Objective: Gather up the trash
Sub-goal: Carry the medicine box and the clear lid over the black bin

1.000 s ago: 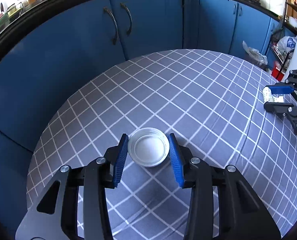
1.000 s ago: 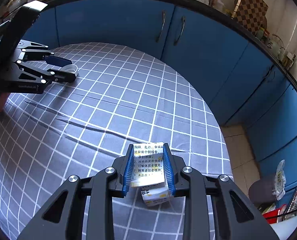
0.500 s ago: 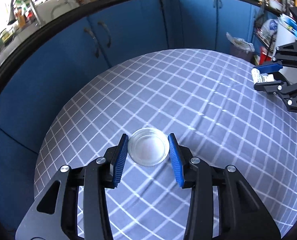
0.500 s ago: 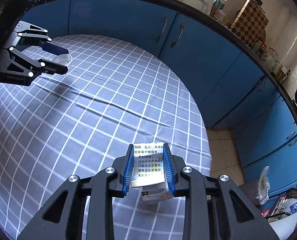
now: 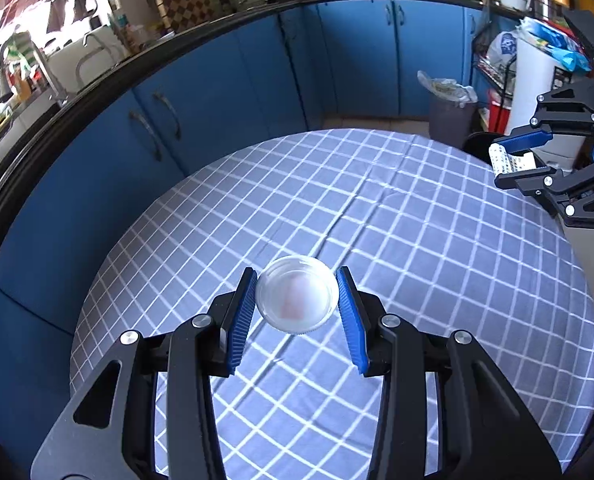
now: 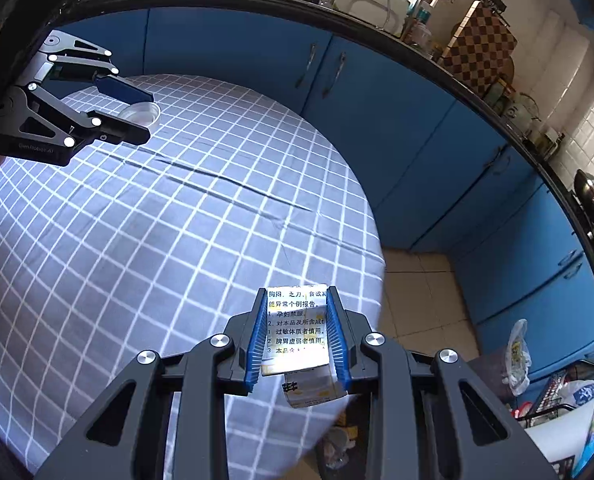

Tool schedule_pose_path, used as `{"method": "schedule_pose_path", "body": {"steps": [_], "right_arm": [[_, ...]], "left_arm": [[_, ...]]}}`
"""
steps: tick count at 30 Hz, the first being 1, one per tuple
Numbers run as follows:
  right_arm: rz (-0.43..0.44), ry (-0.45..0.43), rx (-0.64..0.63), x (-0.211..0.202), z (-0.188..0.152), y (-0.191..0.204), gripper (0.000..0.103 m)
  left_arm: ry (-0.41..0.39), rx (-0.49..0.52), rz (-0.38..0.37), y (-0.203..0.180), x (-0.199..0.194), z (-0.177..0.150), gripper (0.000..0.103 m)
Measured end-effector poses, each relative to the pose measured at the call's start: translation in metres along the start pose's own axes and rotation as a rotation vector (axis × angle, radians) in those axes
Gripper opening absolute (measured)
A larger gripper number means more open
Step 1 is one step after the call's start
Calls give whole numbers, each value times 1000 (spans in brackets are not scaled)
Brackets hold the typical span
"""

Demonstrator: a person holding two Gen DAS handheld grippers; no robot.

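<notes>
My left gripper (image 5: 296, 300) is shut on a clear round plastic cup (image 5: 296, 299) and holds it above the round table with the grey checked cloth (image 5: 437, 264). The cup also shows in the right wrist view (image 6: 140, 113), with the left gripper (image 6: 131, 114) around it. My right gripper (image 6: 297, 328) is shut on a small white medicine box with printed Chinese text (image 6: 297, 322), held past the table's edge (image 6: 371, 240) over the floor. The box also shows in the left wrist view (image 5: 511, 160), clamped in the right gripper (image 5: 515, 162).
A grey trash bin with a plastic liner (image 5: 451, 108) stands on the tiled floor beyond the table. It also shows in the right wrist view (image 6: 517, 356). Blue cabinets (image 5: 225, 92) ring the room. A white appliance and a wire rack (image 5: 537, 80) stand at the right.
Both grippers have lifted their loads off the table. The cup has risen well above the cloth. The box has moved out past the table's edge, toward the bin side.
</notes>
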State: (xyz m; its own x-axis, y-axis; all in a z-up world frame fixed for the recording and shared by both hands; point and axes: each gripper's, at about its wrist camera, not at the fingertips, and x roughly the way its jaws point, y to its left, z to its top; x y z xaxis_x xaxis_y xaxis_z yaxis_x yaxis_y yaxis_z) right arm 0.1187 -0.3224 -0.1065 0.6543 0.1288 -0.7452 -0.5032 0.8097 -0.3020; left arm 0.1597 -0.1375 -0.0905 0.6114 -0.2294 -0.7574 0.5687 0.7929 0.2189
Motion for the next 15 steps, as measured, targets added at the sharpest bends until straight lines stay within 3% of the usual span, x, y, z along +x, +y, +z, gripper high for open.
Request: {"method": "schedule_pose_path", "body": {"steps": [15], "right_arm": [[-63, -18, 110, -34, -43, -51, 28]], "left_arm": [[-58, 114, -68, -71, -7, 50, 42]]}}
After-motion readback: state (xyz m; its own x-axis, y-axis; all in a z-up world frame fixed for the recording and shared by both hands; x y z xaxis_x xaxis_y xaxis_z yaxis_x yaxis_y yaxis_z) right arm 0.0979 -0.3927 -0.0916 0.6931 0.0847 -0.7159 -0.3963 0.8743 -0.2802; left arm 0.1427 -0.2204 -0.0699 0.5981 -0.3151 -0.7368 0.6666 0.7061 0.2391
